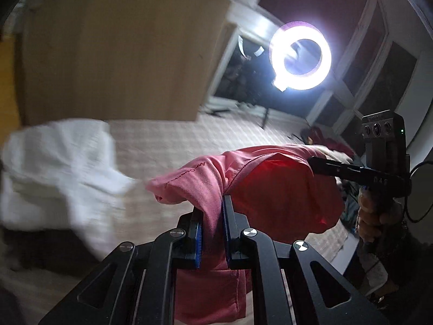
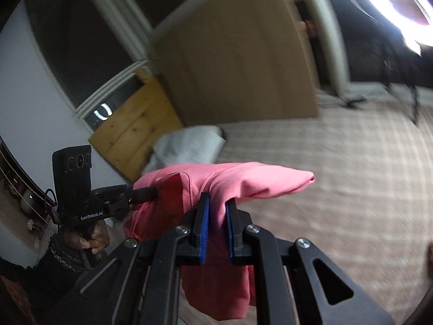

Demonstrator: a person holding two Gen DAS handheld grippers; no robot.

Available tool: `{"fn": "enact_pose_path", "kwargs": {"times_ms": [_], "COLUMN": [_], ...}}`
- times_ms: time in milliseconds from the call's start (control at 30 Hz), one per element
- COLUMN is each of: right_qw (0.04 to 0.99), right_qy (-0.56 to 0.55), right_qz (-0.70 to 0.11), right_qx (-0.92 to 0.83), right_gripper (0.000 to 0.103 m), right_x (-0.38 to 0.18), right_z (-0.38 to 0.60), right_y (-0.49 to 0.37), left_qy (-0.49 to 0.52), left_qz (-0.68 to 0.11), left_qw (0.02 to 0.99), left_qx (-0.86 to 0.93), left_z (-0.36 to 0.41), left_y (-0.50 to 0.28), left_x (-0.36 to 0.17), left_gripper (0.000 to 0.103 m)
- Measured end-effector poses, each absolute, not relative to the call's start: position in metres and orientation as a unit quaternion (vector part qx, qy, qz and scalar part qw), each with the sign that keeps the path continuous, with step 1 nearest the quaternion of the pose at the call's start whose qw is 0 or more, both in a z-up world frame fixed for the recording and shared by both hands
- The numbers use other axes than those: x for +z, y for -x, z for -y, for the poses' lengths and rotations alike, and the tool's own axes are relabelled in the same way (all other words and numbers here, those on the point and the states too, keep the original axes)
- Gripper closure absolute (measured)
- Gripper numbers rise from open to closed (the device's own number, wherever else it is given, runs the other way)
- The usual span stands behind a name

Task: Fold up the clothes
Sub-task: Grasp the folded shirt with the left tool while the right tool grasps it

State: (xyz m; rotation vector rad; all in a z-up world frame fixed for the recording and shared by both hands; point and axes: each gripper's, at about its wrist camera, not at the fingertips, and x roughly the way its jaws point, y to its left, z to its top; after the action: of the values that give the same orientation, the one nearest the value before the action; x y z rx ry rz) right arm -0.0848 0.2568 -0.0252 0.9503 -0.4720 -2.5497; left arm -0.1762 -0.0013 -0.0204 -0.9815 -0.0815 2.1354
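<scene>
The checked bedcover (image 1: 173,140) fills the lower ground of both views; it is pale, with a plaid weave, and blurred. Behind it stands the light-brown headboard panel (image 1: 116,51), with a knotty pine board (image 2: 132,132) beside it in your right wrist view. Dark window panes (image 1: 379,62) in white frames close off the far side. A lit ring light (image 1: 300,57) stands in front of the panes, its glare washing out the upper corner of your right wrist view.

White folded cloth (image 1: 56,168) lies on the bedcover near the headboard; whether it is a pillow or a towel cannot be told.

The pink garment (image 1: 243,178) hangs in the air above the bedcover, stretched between your two tools. A line of small printed lettering runs along one fold; it is too small to read. A darker heap of clothes (image 1: 322,135) lies farther back on the bed, well apart from it.

Your left gripper (image 1: 211,233) is clamped on one bunched part of the pink garment, the blue pads (image 1: 199,243) pressing the fabric from both sides. Your right gripper (image 2: 216,233) is likewise closed on the garment, cloth draping below its fingers. Your right hand (image 1: 376,216) grasps its handle, as does your left hand (image 2: 89,241).
</scene>
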Motion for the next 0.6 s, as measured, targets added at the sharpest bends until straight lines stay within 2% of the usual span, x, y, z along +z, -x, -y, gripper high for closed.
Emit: {"fn": "enact_pose_path", "kwargs": {"times_ms": [167,367,467,533,600], "right_qw": [0.219,0.231,0.252,0.228,0.205], "right_qy": [-0.300,-0.275,-0.332,-0.427,-0.503], "right_qz": [0.130,0.132,0.158,0.116,0.083], "right_qx": [-0.919,-0.924,-0.895,-0.867,-0.836], "right_gripper": [0.092,0.092,0.092,0.088,0.088], "right_x": [0.014,0.048,0.015,-0.043,-0.093], "right_z": [-0.168,-0.107,-0.086,-0.061,-0.046], "right_y": [0.148,0.230,0.268,0.293,0.305], "left_qy": [0.350,0.318,0.409,0.481,0.543], "left_qz": [0.018,-0.022,-0.032,-0.074,-0.055], "left_qw": [0.357,0.342,0.323,0.274,0.237], "left_qx": [0.866,0.884,0.853,0.830,0.804], "left_z": [0.082,0.130,0.144,0.149,0.163], "left_y": [0.229,0.288,0.325,0.345,0.362], "left_x": [0.015,0.055,0.005,-0.053,-0.098], "left_gripper": [0.092,0.091,0.086,0.085,0.085]}}
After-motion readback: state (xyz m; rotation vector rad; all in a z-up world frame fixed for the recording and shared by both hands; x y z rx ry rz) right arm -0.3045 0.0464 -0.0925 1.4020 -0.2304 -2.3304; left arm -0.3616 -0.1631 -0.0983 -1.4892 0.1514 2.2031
